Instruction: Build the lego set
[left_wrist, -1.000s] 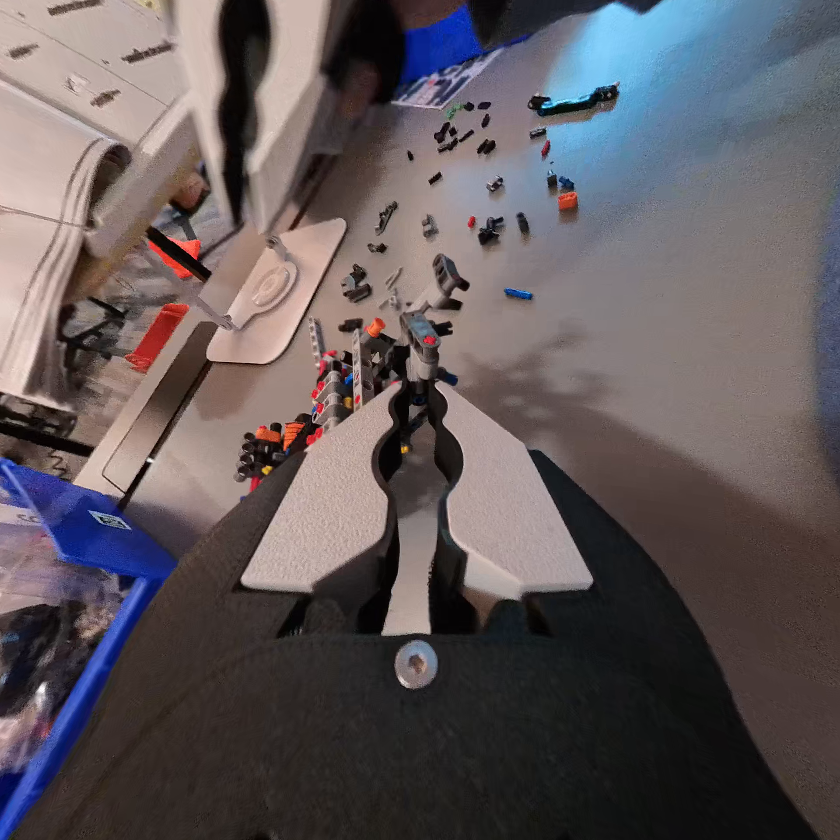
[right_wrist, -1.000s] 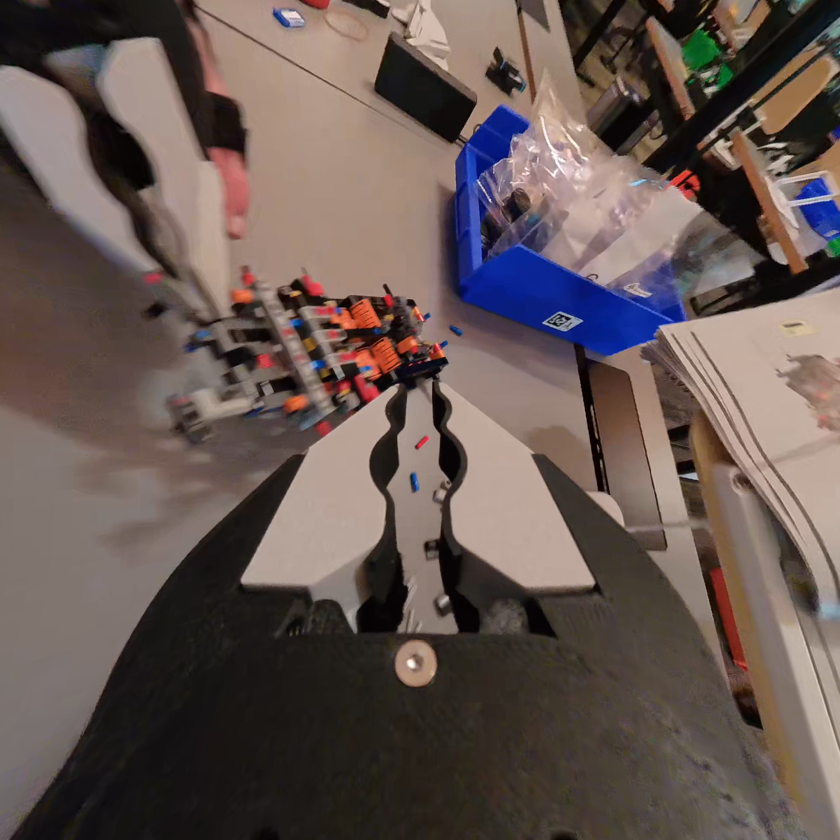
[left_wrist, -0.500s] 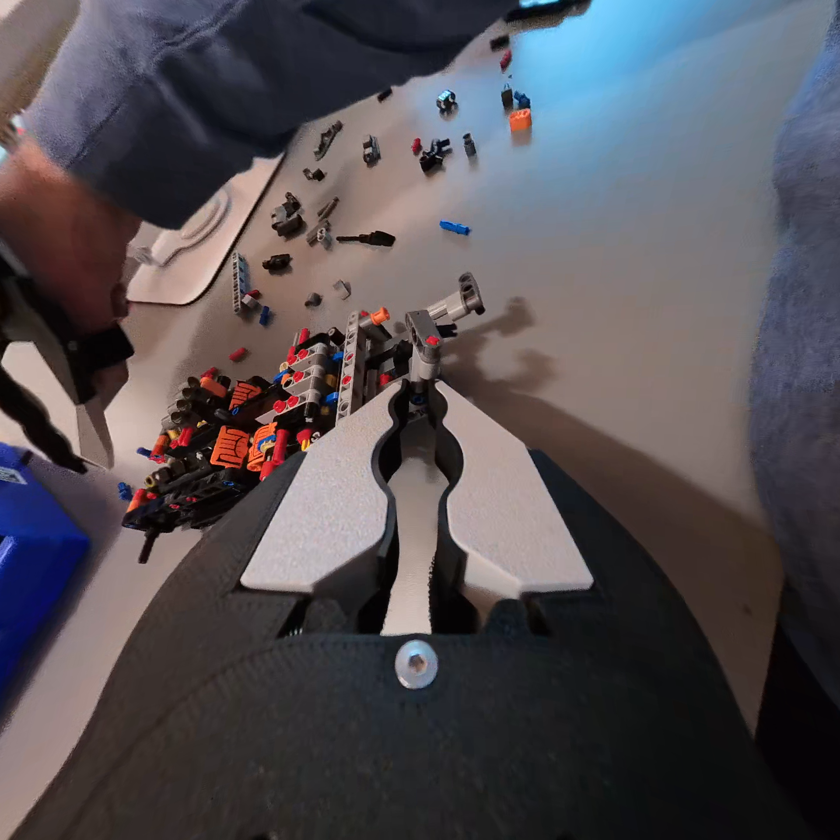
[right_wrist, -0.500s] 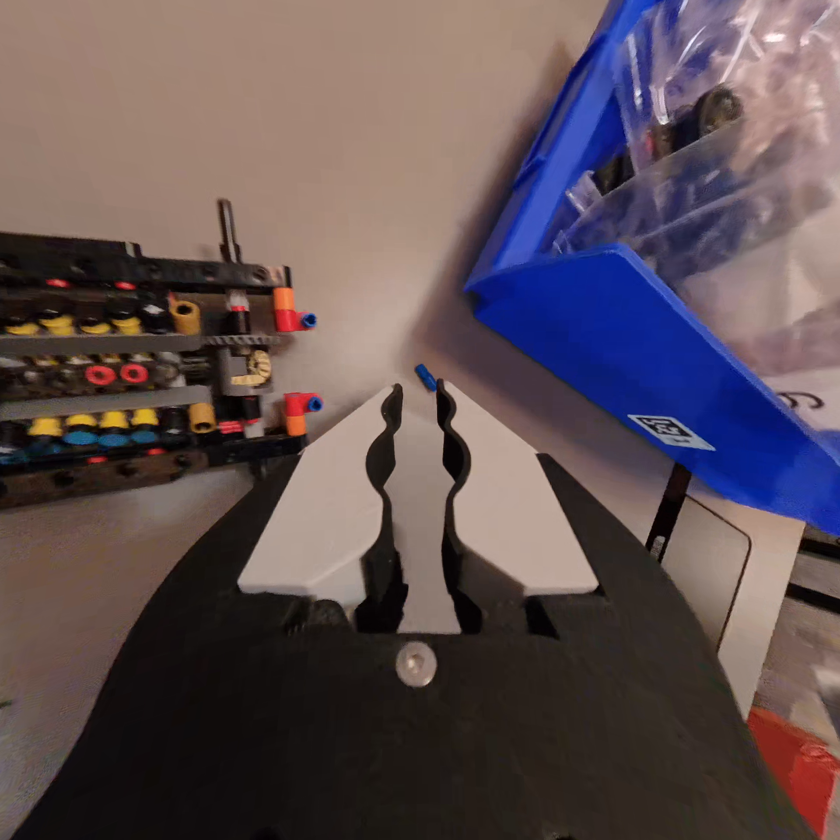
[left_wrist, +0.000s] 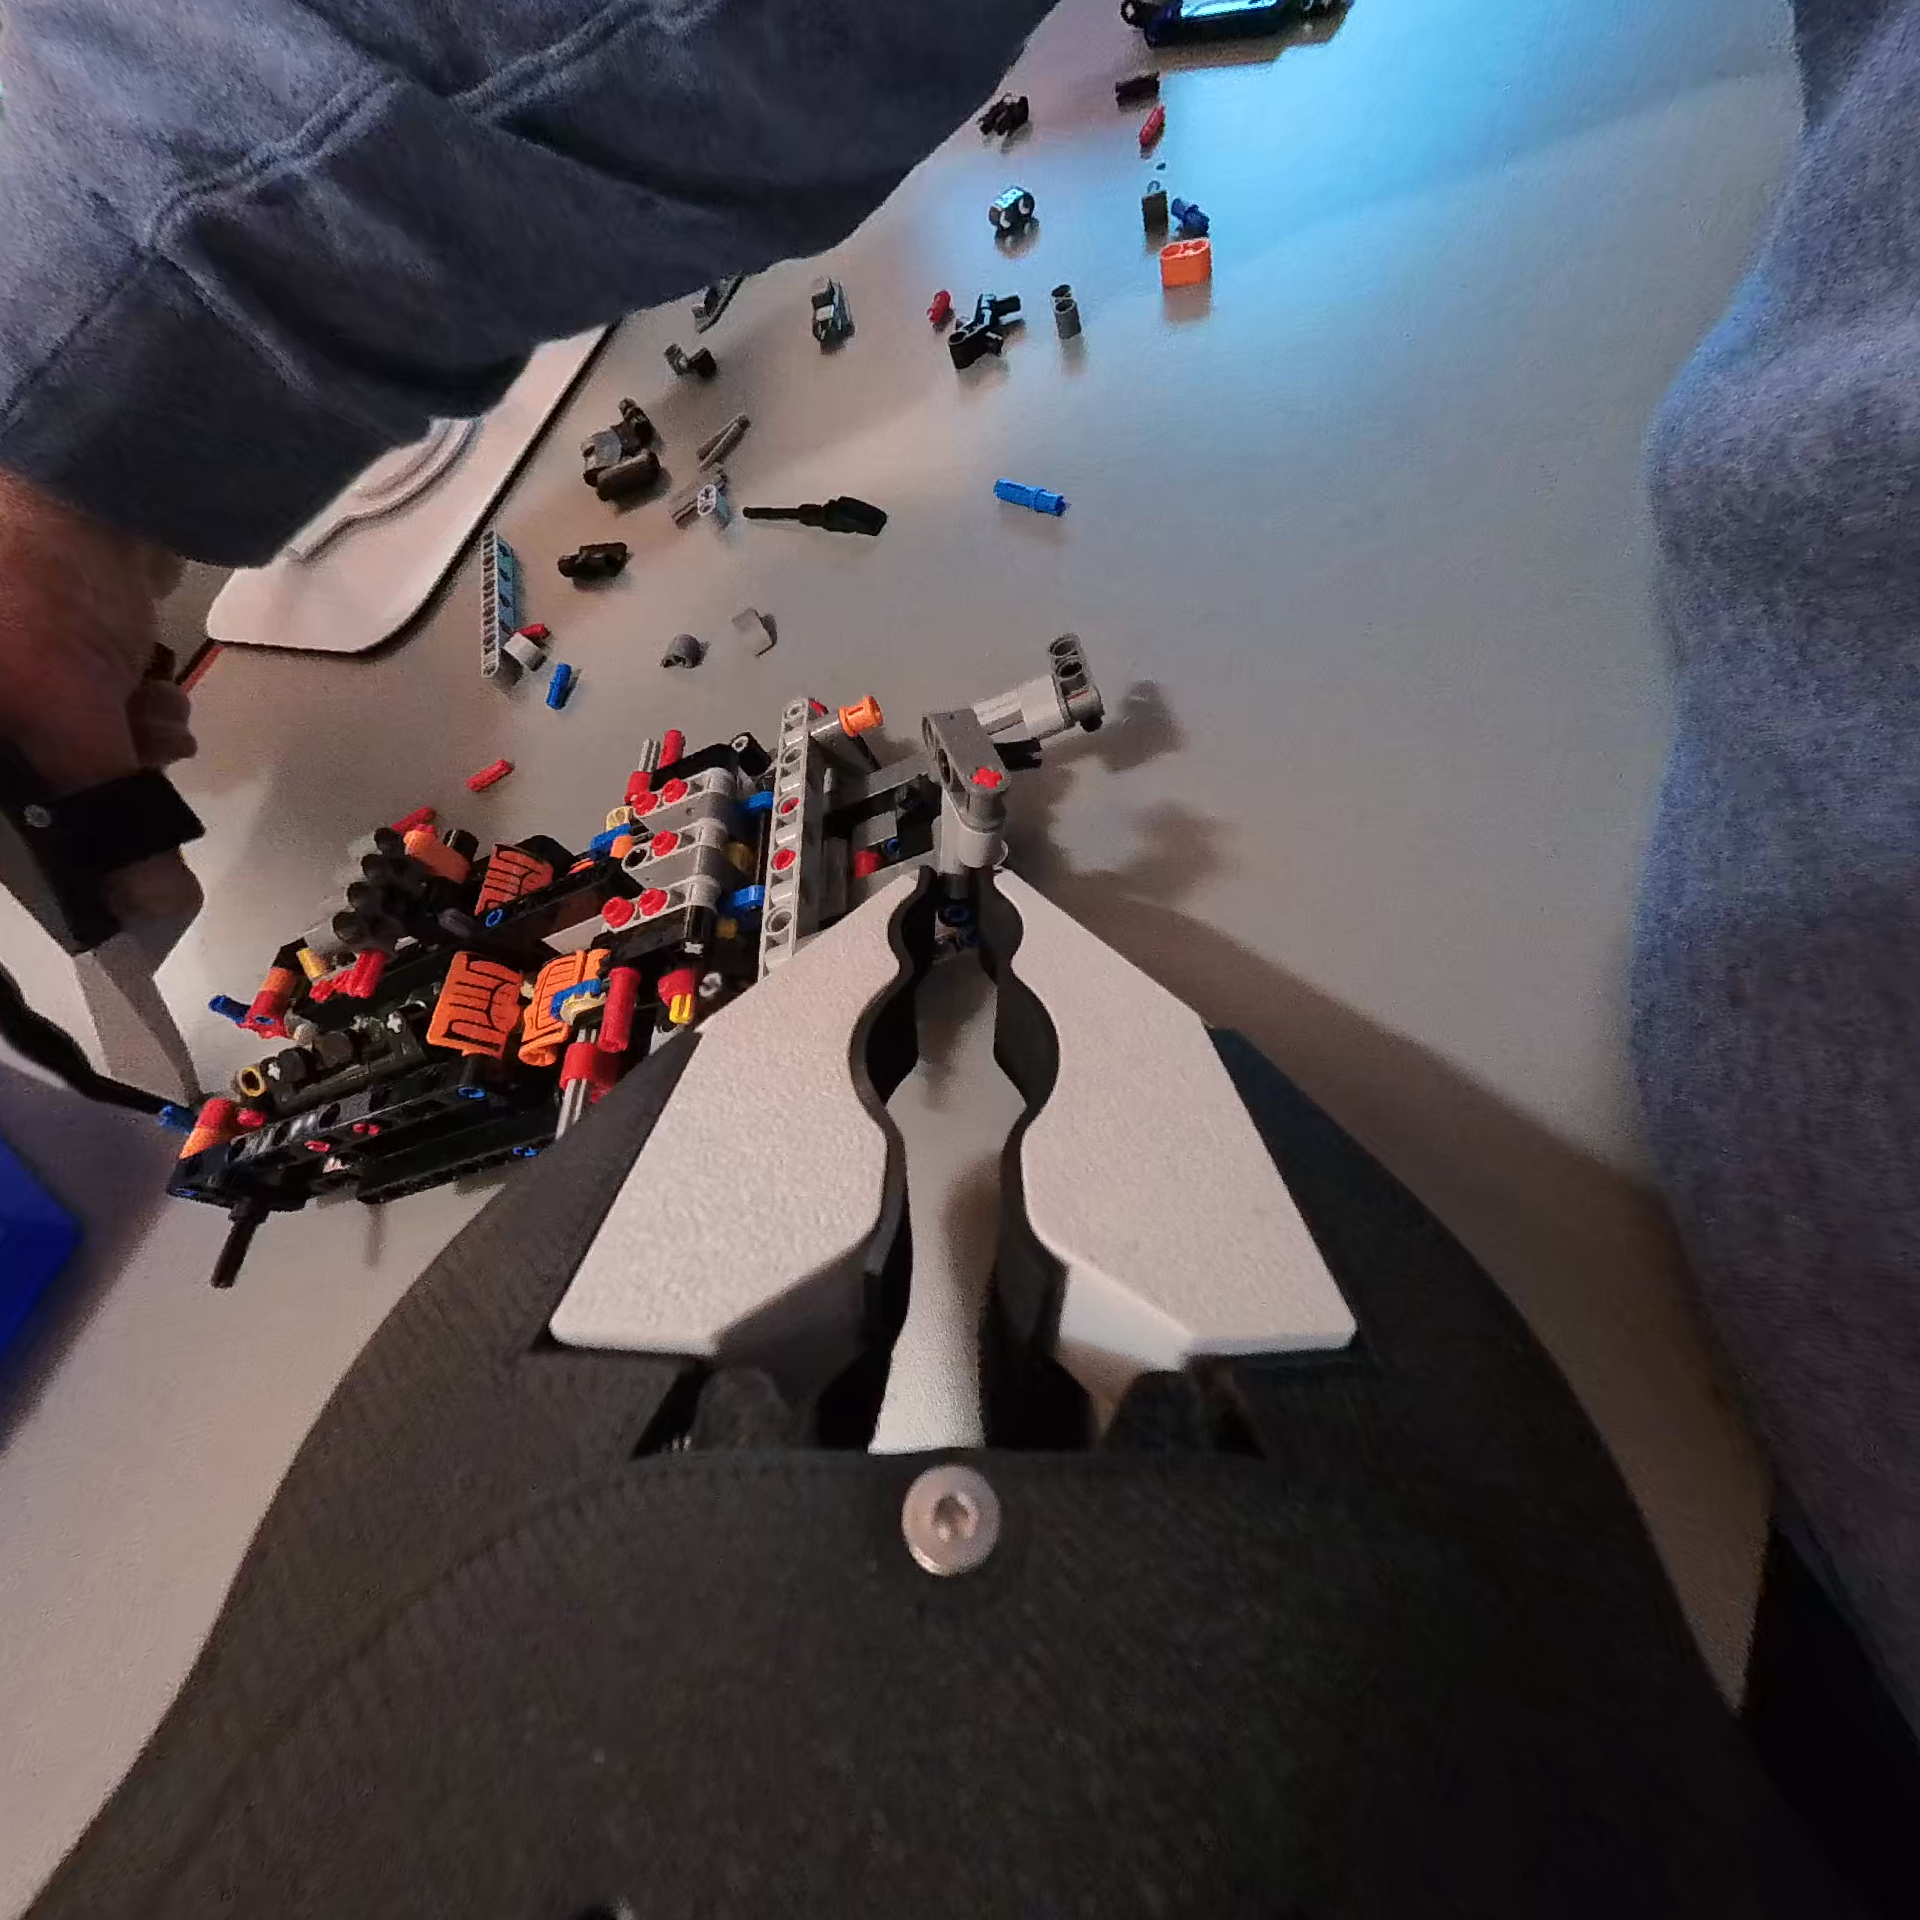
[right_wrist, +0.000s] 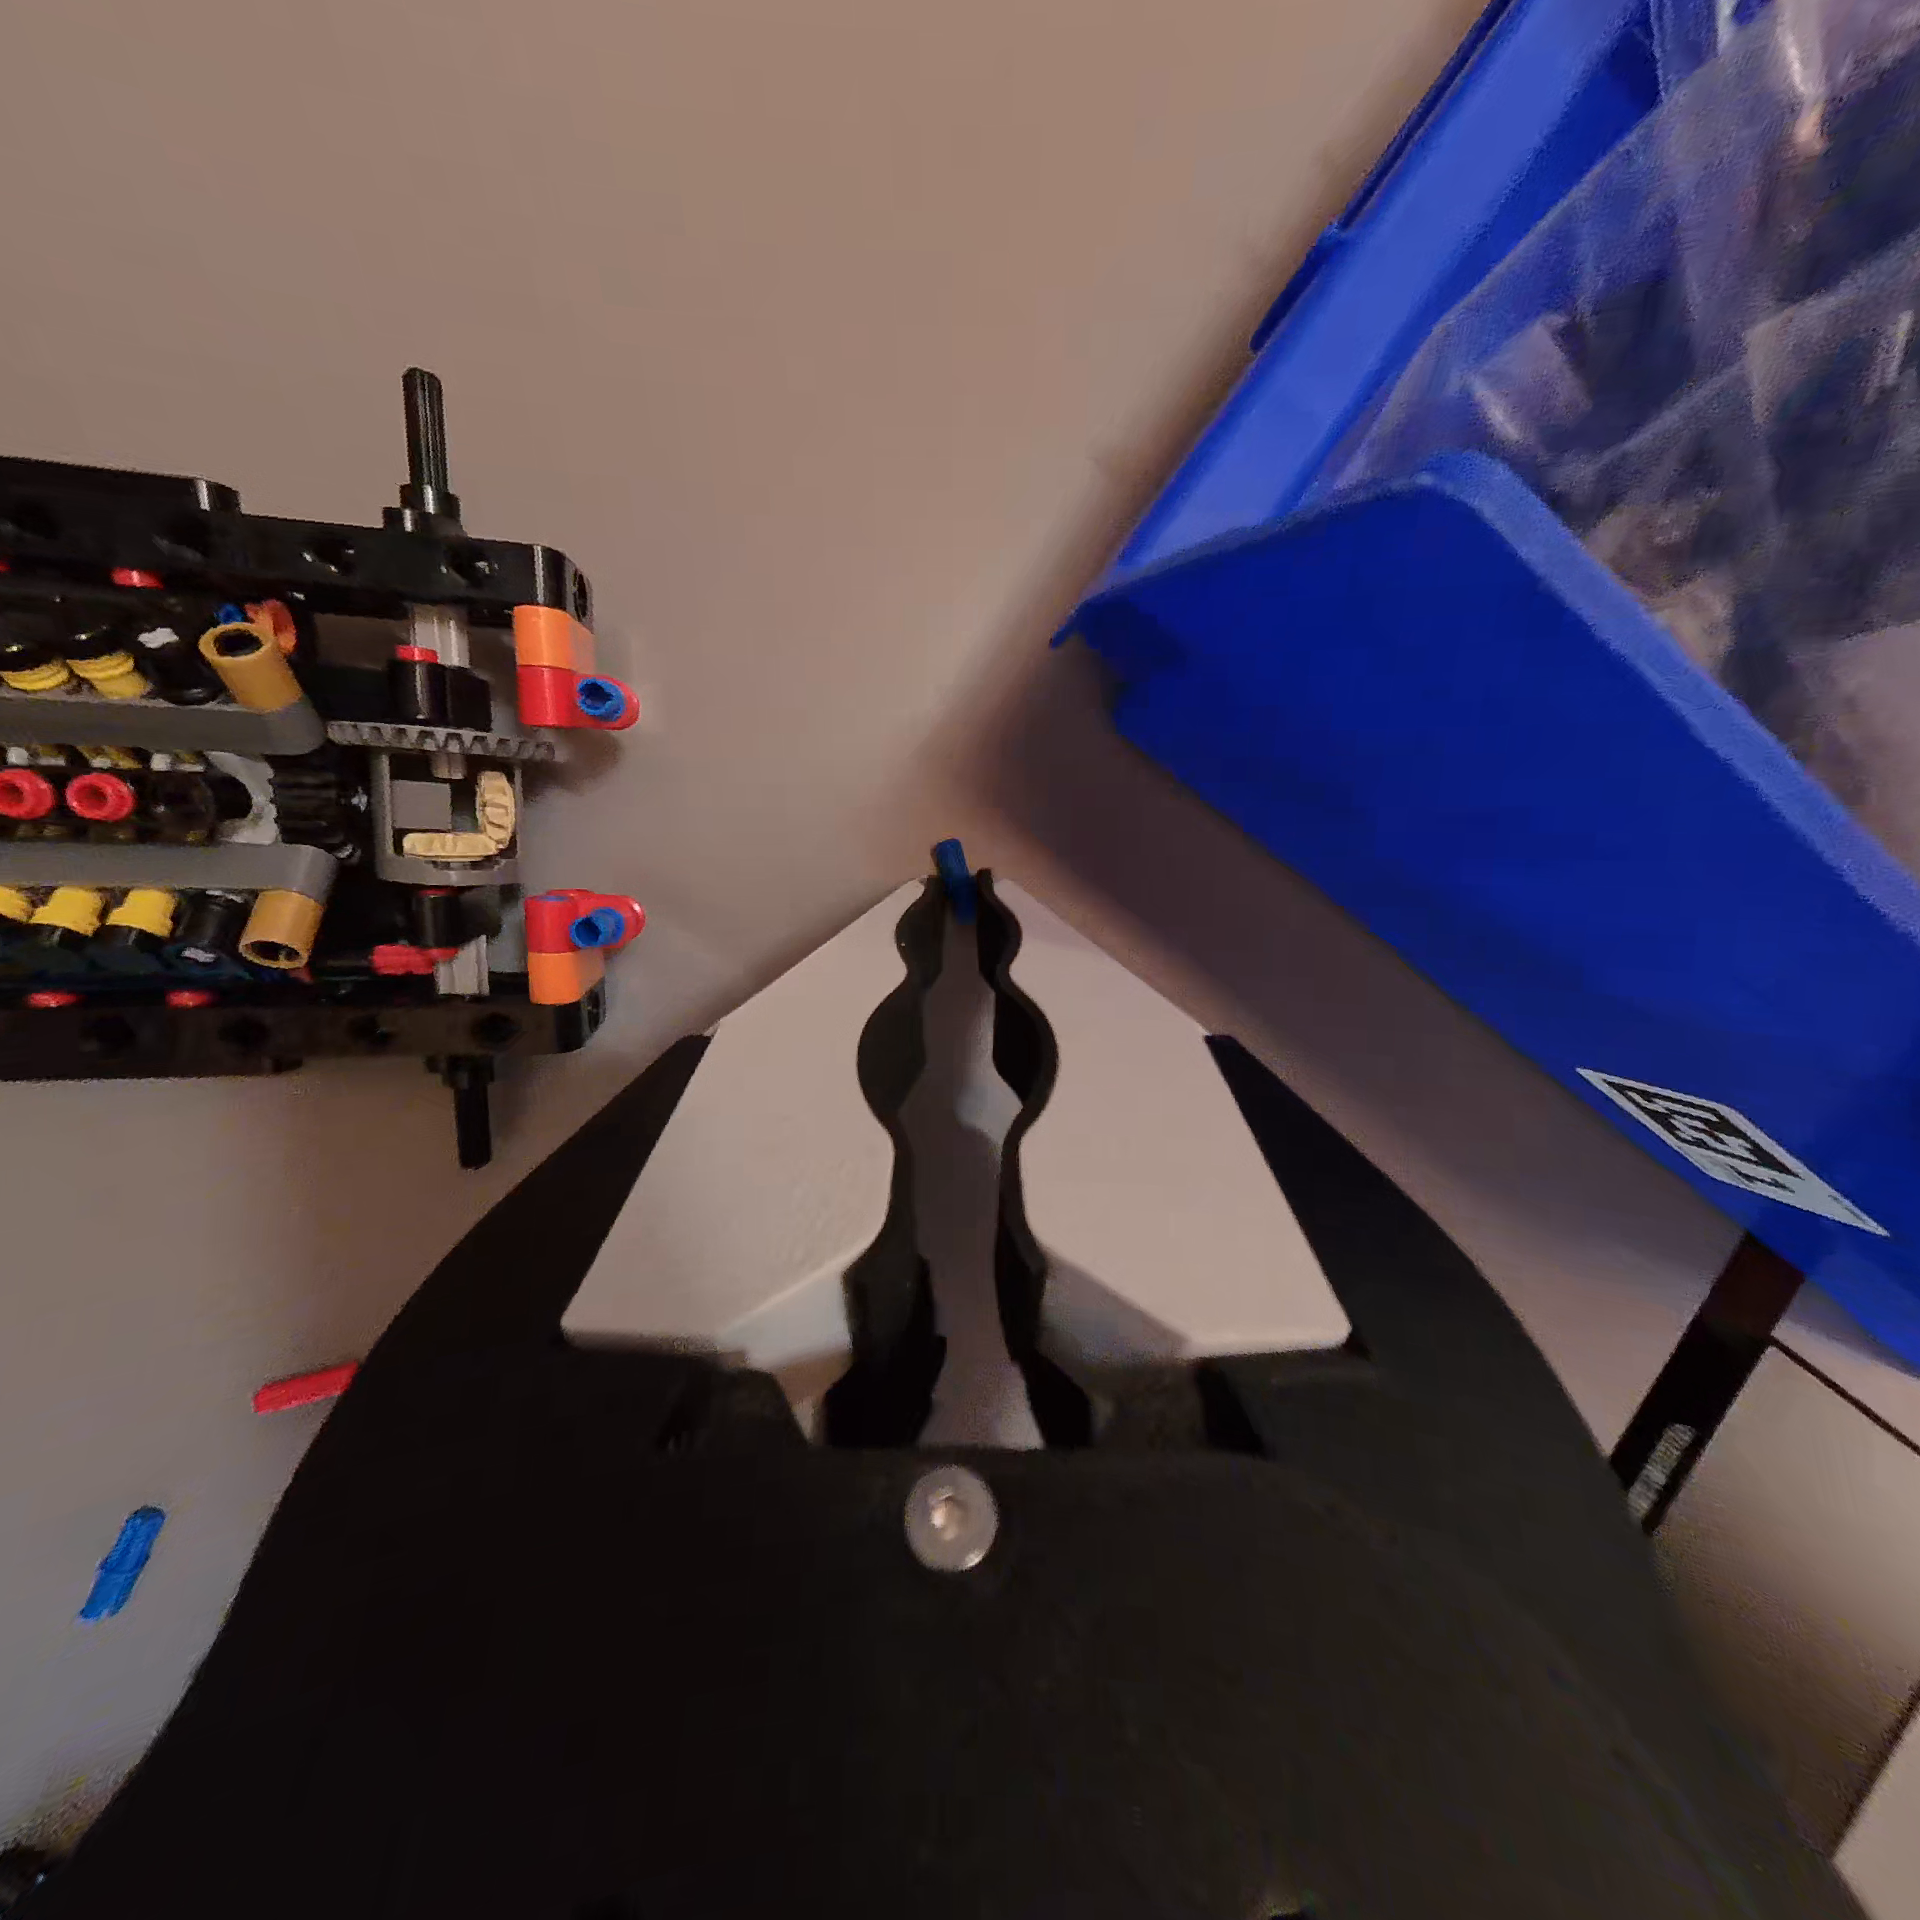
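The half-built Lego model (left_wrist: 540, 966), black with orange, red and grey parts, lies on the table. My left gripper (left_wrist: 956, 894) is shut on a grey connector (left_wrist: 971, 821) at the model's near end. In the right wrist view the model's other end (right_wrist: 312, 779) lies at the left. My right gripper (right_wrist: 951, 896) is low over the table beside the blue bin, with its tips closed on a small blue pin (right_wrist: 950, 871). The right gripper's finger (left_wrist: 130, 997) and the hand holding it show at the left edge of the left wrist view.
A blue bin (right_wrist: 1455, 790) holding plastic bags stands close on the right. A red pin (right_wrist: 301, 1387) and a blue pin (right_wrist: 123, 1564) lie loose on the table. Several small parts are scattered farther off, among them a blue pin (left_wrist: 1029, 497) and an orange piece (left_wrist: 1184, 262). A blue sleeve (left_wrist: 416, 208) hangs overhead. Across from one pair of fingers to the other is roughly 30 centimeters. My left gripper is the nearer one to the orange piece (left_wrist: 1184, 262): about 25 centimeters, against 40 centimeters.
My right gripper swung away from the model, came down beside the blue bin and closed on the blue pin. My left gripper kept its hold on the model, which was set down.
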